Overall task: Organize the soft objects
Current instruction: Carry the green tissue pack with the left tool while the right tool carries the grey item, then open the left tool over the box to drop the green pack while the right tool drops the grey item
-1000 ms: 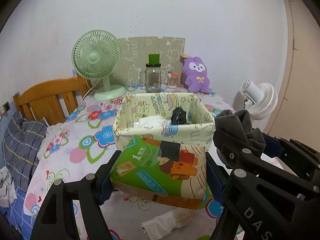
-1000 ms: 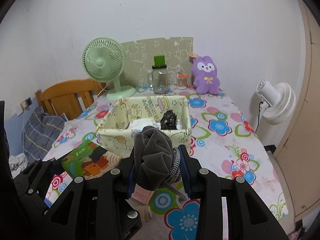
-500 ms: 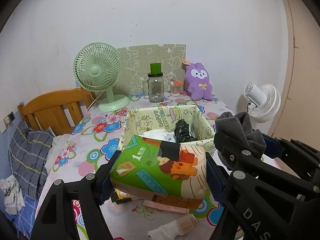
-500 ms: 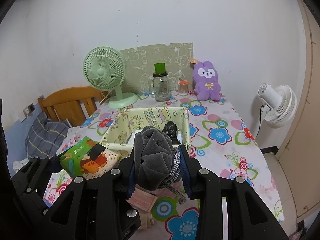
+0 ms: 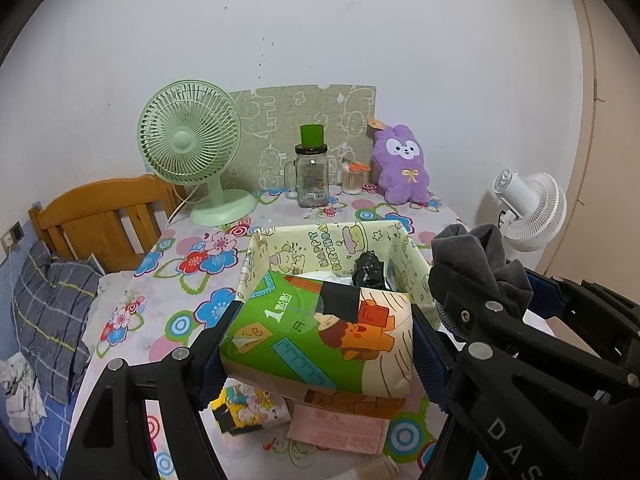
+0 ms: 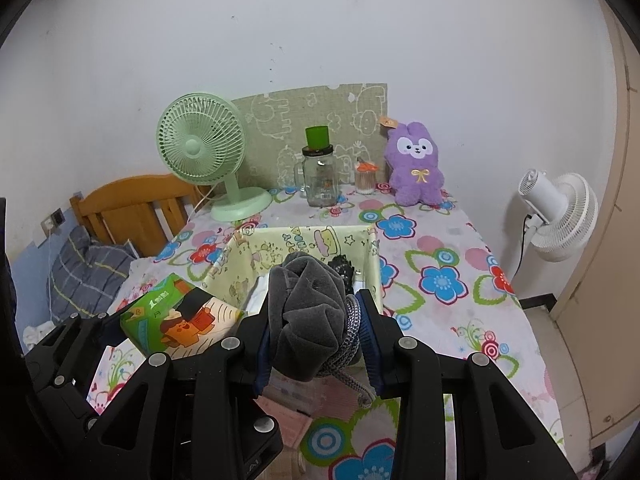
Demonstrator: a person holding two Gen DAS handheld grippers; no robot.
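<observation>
My left gripper (image 5: 316, 344) is shut on a green tissue pack (image 5: 320, 328) with cartoon print, held above the table in front of the yellow fabric bin (image 5: 404, 252). It also shows in the right wrist view (image 6: 180, 320). My right gripper (image 6: 316, 340) is shut on a bundled grey cloth (image 6: 308, 312) with a grey cord, just in front of the bin (image 6: 374, 268). The cloth also shows in the left wrist view (image 5: 476, 260). The bin holds a black item (image 5: 370, 270) and something white.
On the floral table (image 6: 440, 280) stand a green fan (image 6: 204, 152), a glass jar (image 6: 318, 180), a small toothpick jar (image 6: 365, 178) and a purple plush bunny (image 6: 416, 168). Pink packets (image 5: 340, 428) lie below the tissue pack. A wooden chair (image 5: 100, 220) stands left, a white fan (image 6: 560, 212) right.
Both grippers have risen and pulled back a little from the bin with their loads; more of the table below them shows, including the pink packets.
</observation>
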